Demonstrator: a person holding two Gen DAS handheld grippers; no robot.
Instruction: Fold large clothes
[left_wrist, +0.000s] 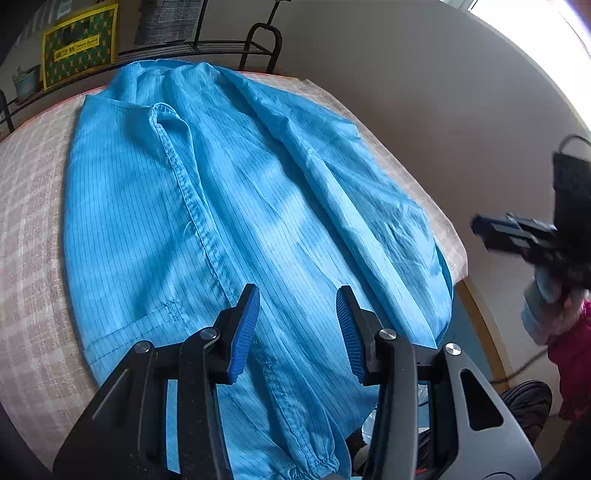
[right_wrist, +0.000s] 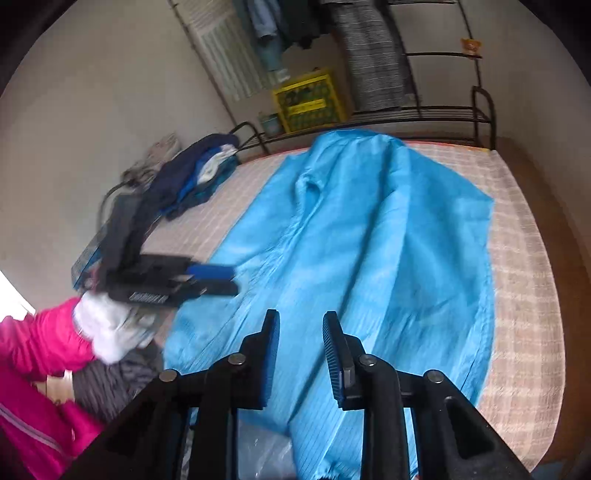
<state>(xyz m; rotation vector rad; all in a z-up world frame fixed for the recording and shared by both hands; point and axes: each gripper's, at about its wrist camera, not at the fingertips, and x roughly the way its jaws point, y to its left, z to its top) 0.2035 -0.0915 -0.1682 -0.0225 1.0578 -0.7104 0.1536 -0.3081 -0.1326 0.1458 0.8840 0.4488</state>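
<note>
A large light-blue striped garment (left_wrist: 229, 206) lies spread along a checked mattress (left_wrist: 29, 221), its collar at the far end and an elastic cuff (left_wrist: 321, 465) hanging over the near edge. My left gripper (left_wrist: 298, 288) hovers over the garment's near part, open, with nothing between its blue pads. In the right wrist view the same garment (right_wrist: 369, 240) fills the middle, and my right gripper (right_wrist: 300, 314) stands above its lower part, jaws apart and empty. The left gripper (right_wrist: 231, 280) shows blurred at the garment's left edge. The right gripper (left_wrist: 476, 229) shows blurred off the bed's right side.
A pile of folded dark and blue clothes (right_wrist: 199, 173) sits on the bed's far left corner. A metal rack (right_wrist: 424, 114) with a yellow box (right_wrist: 308, 99) stands behind the bed. A pink sleeve (right_wrist: 40, 339) and white-gloved hand (right_wrist: 107, 328) are at the left.
</note>
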